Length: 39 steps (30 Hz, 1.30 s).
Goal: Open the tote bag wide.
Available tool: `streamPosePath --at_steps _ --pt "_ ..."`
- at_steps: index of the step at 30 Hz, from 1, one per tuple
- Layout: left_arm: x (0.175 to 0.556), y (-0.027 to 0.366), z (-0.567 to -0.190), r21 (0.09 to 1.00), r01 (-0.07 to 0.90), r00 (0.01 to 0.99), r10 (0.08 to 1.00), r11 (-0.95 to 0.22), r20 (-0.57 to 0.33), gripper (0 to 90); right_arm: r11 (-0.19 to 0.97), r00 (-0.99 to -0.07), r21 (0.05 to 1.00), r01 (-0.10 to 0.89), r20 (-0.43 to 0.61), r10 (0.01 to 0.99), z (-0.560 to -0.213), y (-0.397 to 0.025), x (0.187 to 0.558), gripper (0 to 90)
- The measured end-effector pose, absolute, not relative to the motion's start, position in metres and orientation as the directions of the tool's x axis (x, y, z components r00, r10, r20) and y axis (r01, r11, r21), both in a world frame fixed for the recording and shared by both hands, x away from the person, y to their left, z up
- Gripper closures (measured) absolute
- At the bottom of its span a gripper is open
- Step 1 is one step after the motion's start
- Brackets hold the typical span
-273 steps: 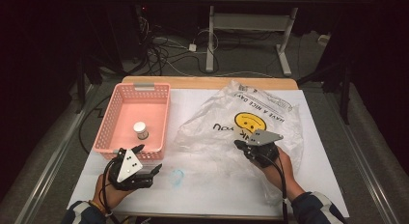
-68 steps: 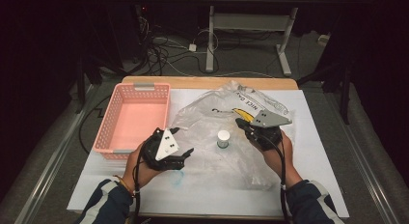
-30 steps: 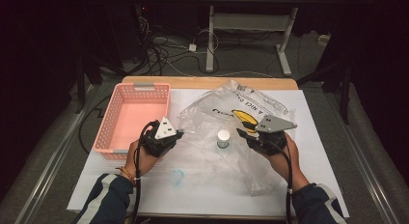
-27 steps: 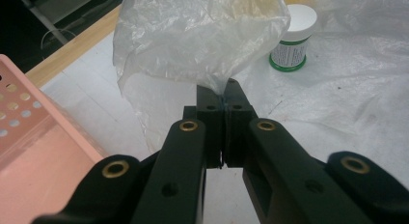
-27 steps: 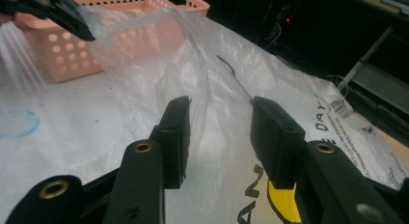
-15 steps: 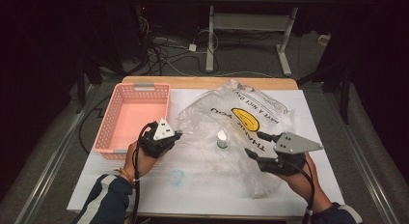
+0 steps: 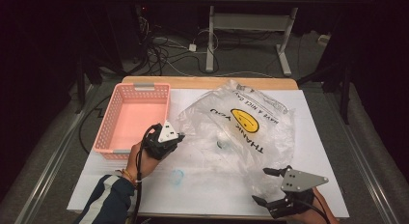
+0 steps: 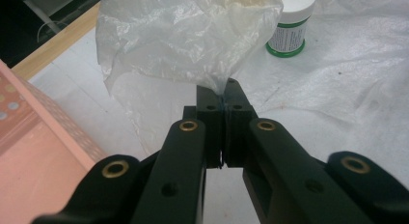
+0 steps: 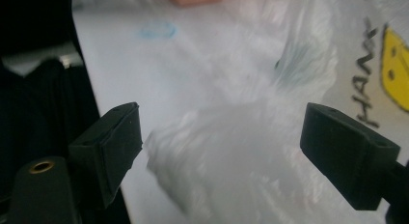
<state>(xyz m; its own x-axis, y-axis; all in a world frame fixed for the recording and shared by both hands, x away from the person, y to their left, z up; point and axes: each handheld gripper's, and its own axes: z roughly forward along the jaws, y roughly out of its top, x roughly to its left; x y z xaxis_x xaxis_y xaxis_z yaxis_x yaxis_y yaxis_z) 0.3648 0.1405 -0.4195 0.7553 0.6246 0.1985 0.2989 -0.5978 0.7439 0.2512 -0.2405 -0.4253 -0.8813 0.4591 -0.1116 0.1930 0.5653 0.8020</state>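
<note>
Left tool (image 8: 223, 96): clenched on a pinch of the plastic bag (image 8: 188, 35); in the high view it (image 7: 166, 137) sits just beside the pink basket (image 7: 130, 115), at the bag's left edge.
Right tool (image 7: 270, 185): released, jaws wide apart, near the front edge of the tabletop (image 7: 333, 137), at the bag's near corner; contact cannot be told.
Plastic bag (image 7: 241, 132): clear, smiley print, spread over mid-tabletop, left edge lifted.
Jar (image 8: 291, 23): white, green-banded, upright on the plastic beyond the left tool; in the high view it (image 7: 223, 144) shows through the bag.
Basket: left of bag.
</note>
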Motion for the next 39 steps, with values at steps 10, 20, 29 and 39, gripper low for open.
streamPosePath --at_steps 10,20,29,39 --pt "0.365 0.140 -0.420 0.741 0.299 0.759 0.621 -0.601 0.197 86.0 0.652 -0.865 0.729 0.206 -0.175 0.469 -0.452 -0.242 0.270 69.0" --pt "0.362 0.152 -0.412 0.761 0.290 0.744 0.637 -0.581 0.202 86.0 0.576 -0.845 0.808 0.121 -0.221 0.487 -0.427 -0.240 0.264 87.4" --pt "0.359 0.162 -0.404 0.779 0.272 0.730 0.649 -0.565 0.216 86.0 0.517 -0.807 0.852 0.087 -0.244 0.538 -0.409 -0.245 0.271 88.2" --pt "0.359 0.164 -0.403 0.786 0.268 0.734 0.647 -0.557 0.208 86.0 0.508 -0.798 0.855 0.101 -0.235 0.555 -0.408 -0.247 0.280 88.3"
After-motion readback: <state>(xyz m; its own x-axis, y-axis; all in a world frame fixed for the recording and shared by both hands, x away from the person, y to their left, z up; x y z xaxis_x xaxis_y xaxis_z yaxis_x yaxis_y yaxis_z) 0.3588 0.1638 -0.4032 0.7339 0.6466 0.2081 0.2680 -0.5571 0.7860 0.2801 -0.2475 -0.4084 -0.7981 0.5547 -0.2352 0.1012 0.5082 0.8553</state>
